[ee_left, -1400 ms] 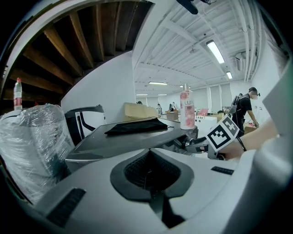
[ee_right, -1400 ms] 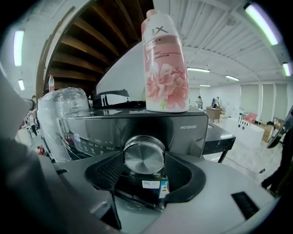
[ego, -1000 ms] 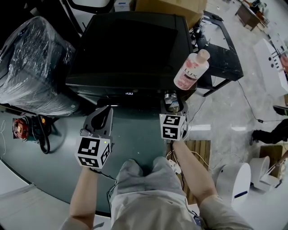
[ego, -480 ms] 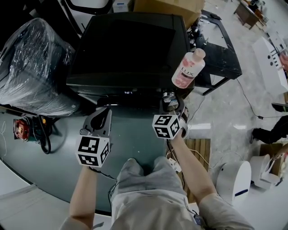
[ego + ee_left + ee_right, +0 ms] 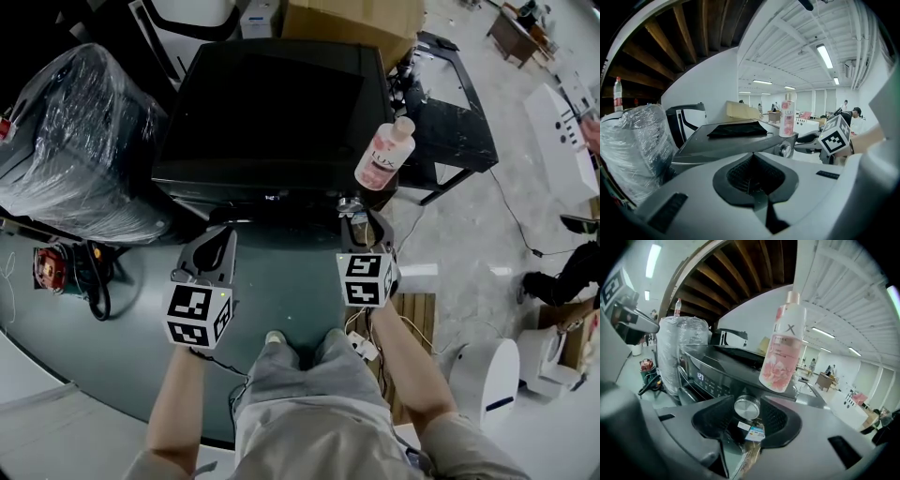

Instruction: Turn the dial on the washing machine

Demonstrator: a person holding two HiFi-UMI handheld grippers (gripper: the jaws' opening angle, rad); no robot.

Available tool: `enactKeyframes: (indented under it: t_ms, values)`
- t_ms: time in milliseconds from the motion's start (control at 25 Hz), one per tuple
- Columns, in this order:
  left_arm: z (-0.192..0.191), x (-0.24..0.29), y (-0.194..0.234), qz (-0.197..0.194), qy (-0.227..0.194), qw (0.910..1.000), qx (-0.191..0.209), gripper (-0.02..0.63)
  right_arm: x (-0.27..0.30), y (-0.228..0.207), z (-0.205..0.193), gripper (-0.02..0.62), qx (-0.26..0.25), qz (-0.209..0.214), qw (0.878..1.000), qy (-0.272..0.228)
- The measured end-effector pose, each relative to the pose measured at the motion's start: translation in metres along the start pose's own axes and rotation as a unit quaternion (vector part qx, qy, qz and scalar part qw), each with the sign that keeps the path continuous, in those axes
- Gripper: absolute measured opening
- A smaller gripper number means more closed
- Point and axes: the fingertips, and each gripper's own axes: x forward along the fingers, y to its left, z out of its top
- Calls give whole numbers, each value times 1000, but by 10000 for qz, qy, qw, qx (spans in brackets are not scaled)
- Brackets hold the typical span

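Dial (image 5: 746, 408), on the washing machine's (image 5: 272, 103) front right corner, sits at 12 o'clock of the right gripper (image 5: 362, 223). Its jaws have just closed onto the dial's sides, so turning looks ready to start. Left gripper (image 5: 214, 246), at 9 o'clock, has its jaws together and empty.

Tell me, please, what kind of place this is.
Probably a workshop or test hall: a washing machine stands beside a plastic-wrapped bundle and a cardboard box, under long strip lights.

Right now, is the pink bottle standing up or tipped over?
Standing up: the pink bottle stands cap up on the washing machine.
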Motion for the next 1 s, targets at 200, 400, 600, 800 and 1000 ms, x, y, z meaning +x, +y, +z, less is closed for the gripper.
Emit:
enactKeyframes:
  t_ms: [200, 400, 600, 800, 1000]
  values:
    - [22, -17, -4, 50, -123, 9999, 81, 18, -35, -1, 44, 132, 154, 300, 9986, -418]
    - [52, -40, -8, 135, -294, 9992, 240, 18, -75, -12, 91, 79, 275, 422, 9948, -883]
    - [82, -62, -16, 190, -420, 9982, 393, 18, -120, -19, 137, 52, 436, 649, 9880, -1329]
    - [113, -82, -22, 226, -605, 9966, 508, 18, -163, -25, 176, 40, 556, 824, 9795, -1751]
    - [147, -104, -27, 286, -819, 9937, 713, 18, -206, -31, 208, 37, 559, 965, 9705, -2137]
